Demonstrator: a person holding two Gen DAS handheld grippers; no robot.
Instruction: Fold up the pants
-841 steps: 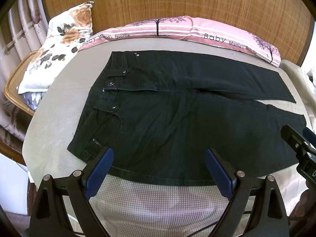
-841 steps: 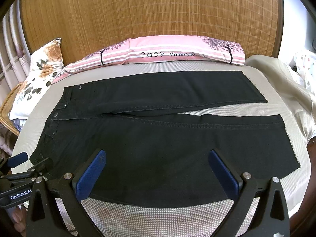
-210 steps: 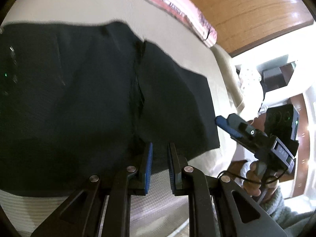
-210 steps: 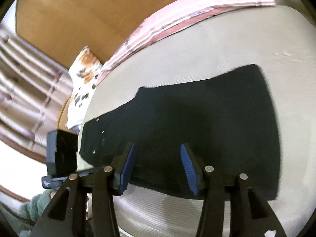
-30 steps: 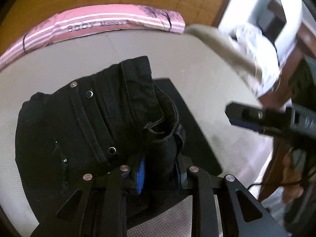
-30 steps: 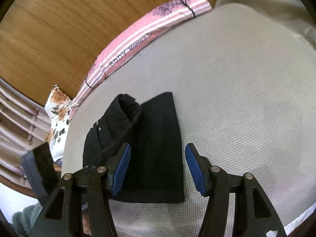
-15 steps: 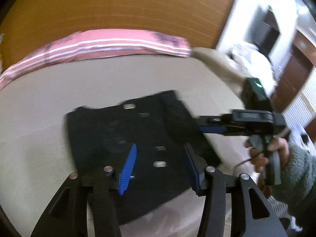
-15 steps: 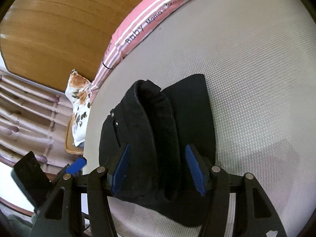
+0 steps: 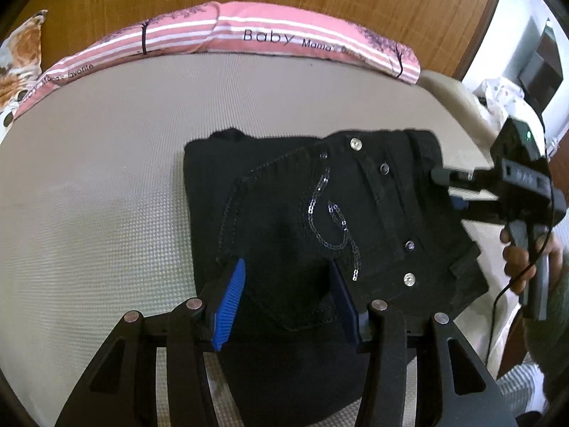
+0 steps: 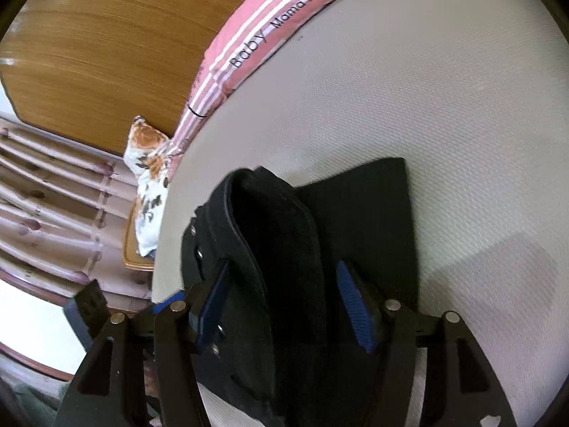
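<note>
Left-wrist view first: the left gripper (image 9: 288, 295) sits at bottom centre, blue pads spread wide, gripping nothing, poised just over the near edge of the pants (image 9: 320, 213). Those pants lie in a compact black bundle on the beige mattress (image 9: 89, 178), centre to centre-right of the frame, back pocket with its sequin swirl facing up and 5 rivets catching the light. My read: thick denim, fairly heavy and stiff for cloth, not slippery, nothing fragile except perhaps the sequins. The layered waistband edge at right looks like the firmest place to pinch. At far right the right gripper (image 9: 448, 186) pokes in at the waistband; from here I cannot tell whether it touches the cloth.

Over to the right-wrist view: the right gripper (image 10: 281, 306) at bottom centre has its pads parted, straddling a raised fold of the pants (image 10: 284, 249) without visibly squeezing it. The striped pink pillow (image 10: 249, 42) runs along the upper left. How many layers lie underneath is hidden, and the bundle's near edge is cut off behind both tools.
</note>
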